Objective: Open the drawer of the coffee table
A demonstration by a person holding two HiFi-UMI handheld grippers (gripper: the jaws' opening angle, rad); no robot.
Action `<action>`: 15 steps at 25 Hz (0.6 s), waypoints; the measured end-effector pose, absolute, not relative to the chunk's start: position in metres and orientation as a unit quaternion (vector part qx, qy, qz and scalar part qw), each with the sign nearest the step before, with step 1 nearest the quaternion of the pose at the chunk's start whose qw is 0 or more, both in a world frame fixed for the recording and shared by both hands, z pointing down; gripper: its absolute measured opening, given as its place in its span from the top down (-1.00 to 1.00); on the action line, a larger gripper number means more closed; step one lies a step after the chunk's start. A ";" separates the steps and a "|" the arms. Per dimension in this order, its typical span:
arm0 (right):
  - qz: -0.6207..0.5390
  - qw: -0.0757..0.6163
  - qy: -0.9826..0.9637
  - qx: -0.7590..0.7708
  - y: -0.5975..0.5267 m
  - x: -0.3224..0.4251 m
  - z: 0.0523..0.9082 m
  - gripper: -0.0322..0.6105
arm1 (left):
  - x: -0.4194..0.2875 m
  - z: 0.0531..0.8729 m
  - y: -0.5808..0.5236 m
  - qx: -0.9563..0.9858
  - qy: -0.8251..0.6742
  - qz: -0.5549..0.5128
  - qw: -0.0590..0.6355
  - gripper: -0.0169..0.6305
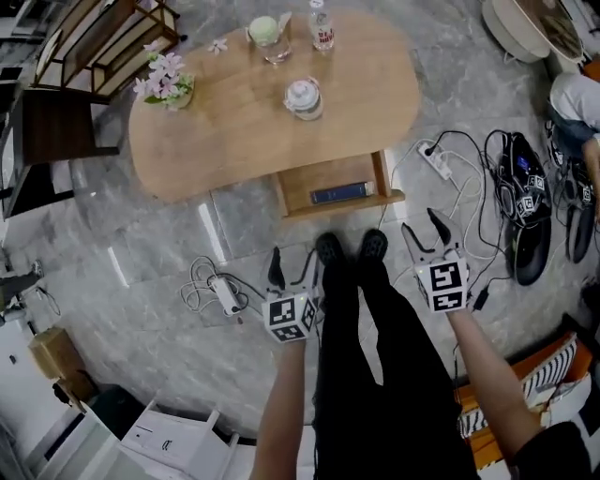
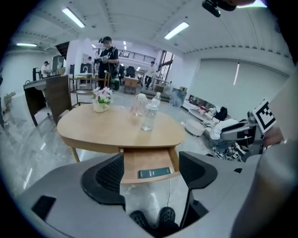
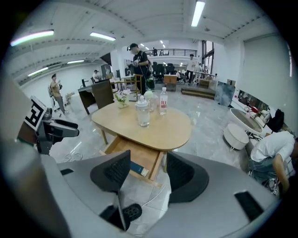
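**Drawer out, both grippers free**

The drawer (image 1: 330, 178) stands out from under the near edge of the table (image 1: 234, 122), at 12 o'clock from the person's shoes (image 1: 352, 247). A dark book (image 1: 341, 193) lies along its front. The left gripper (image 1: 292, 270) hangs at about 7 o'clock of the drawer and the right gripper (image 1: 425, 232) at about 4 o'clock — both well apart from it. In each gripper view the jaws are spread wide, with only floor and the far drawer seen between them. Neither has hold of anything.

The opening looks done, so the step in hand is a clean finish. If more travel is wanted, take the front board near its middle with one gripper and draw straight toward 6 o'clock — a pull from a corner would likely skew the drawer. Hold the jaws clear of the power strip (image 1: 437, 161) at the drawer's 3 o'clock. Pull gently, so that the bottle (image 1: 321, 28) on the table does not rock.
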State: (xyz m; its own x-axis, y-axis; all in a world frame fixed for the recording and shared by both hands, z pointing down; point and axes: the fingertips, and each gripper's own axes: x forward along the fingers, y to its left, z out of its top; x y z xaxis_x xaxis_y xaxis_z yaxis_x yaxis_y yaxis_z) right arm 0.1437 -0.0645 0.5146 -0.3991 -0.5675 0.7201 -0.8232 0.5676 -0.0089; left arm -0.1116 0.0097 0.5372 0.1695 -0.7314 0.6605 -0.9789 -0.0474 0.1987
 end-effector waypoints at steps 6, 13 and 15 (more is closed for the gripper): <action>0.168 0.296 -0.836 0.431 -0.065 0.142 0.420 0.20 | -0.089 0.421 0.000 0.720 -0.626 0.160 0.255 -0.21; 0.139 0.219 -0.856 0.447 -0.079 0.136 0.313 0.20 | -0.083 0.299 -0.011 0.739 -0.636 0.118 0.191 -0.21; 0.128 0.197 -0.860 0.452 -0.085 0.133 0.284 0.20 | -0.088 0.268 -0.017 0.740 -0.640 0.098 0.181 -0.21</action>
State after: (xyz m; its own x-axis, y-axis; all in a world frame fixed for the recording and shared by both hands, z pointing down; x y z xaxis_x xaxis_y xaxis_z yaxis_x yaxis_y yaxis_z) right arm 0.1327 -0.0848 0.2845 -0.5135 -0.7277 0.4547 -0.8287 0.5581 -0.0425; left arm -0.0877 -0.0166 0.2681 0.1608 -0.9125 0.3762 -0.9831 -0.1143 0.1429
